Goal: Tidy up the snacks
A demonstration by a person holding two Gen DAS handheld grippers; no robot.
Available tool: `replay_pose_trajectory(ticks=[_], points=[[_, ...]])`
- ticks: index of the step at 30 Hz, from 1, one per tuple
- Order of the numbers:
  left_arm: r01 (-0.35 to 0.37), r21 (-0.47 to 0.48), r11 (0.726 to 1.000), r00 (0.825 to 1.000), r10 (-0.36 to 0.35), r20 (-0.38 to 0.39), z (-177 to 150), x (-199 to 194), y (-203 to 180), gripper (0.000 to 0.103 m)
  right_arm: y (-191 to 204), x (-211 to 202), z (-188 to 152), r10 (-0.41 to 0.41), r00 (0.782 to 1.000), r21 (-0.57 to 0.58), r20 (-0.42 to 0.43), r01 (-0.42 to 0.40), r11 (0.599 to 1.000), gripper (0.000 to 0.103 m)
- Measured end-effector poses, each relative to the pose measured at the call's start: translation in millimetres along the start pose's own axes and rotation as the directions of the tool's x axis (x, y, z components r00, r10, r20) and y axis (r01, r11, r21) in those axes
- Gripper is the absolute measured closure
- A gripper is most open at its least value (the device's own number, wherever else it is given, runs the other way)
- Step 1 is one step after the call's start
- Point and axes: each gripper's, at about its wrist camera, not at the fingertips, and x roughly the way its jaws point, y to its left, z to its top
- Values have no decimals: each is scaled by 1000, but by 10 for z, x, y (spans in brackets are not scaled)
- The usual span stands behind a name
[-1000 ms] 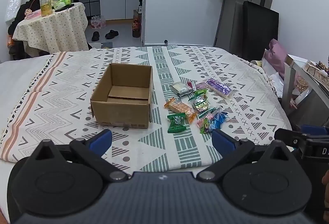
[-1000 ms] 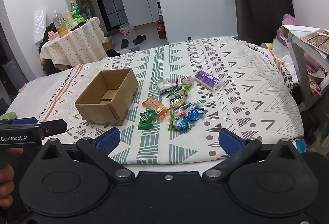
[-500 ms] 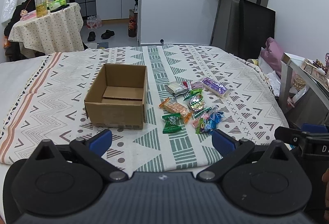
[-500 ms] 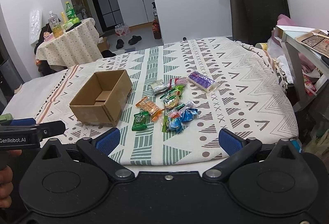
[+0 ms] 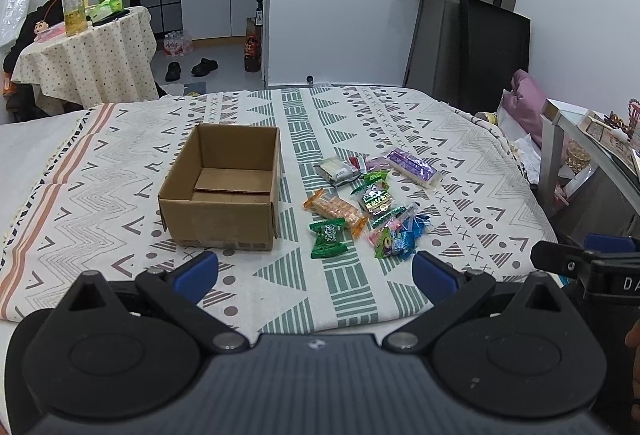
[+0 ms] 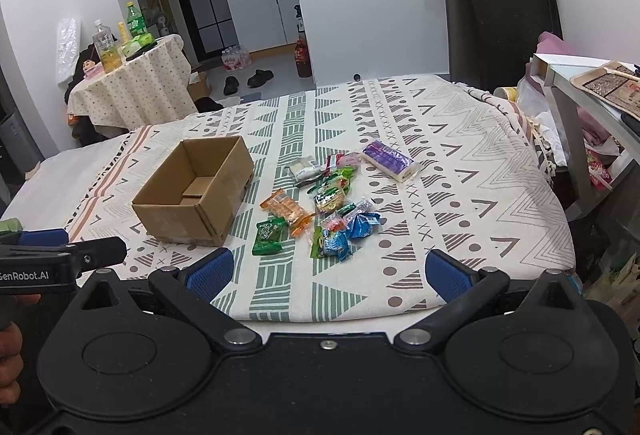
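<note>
— What am I looking at on the left gripper (image 5: 315, 271)?

— I'm seeing its blue fingers (image 5: 196, 273) spreading wide at the bottom of the frame, carrying nothing. The cardboard box (image 5: 222, 185) is sitting open, left of centre on the patterned bedspread (image 5: 460, 171).

— And the right gripper (image 6: 326, 269)?

— I'm holding it gaping too, empty. The snacks (image 6: 332, 203) are lying in a loose pile mid-frame, just right of the box, with a green packet (image 6: 269, 236) nearest me and a purple pack (image 6: 391, 160) farthest
</note>
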Motion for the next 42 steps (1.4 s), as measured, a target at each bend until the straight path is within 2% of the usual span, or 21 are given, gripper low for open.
replay_pose_trajectory(ticks=[28, 42], points=[[22, -14, 1000, 1000, -22, 8, 15, -71, 42, 0, 91, -28, 42, 12, 1000, -6, 8, -12, 1000, 0], [40, -28, 999, 999, -41, -20, 77, 224, 91, 0, 49, 226, 88, 16, 1000, 11, -2, -16, 1000, 0]])
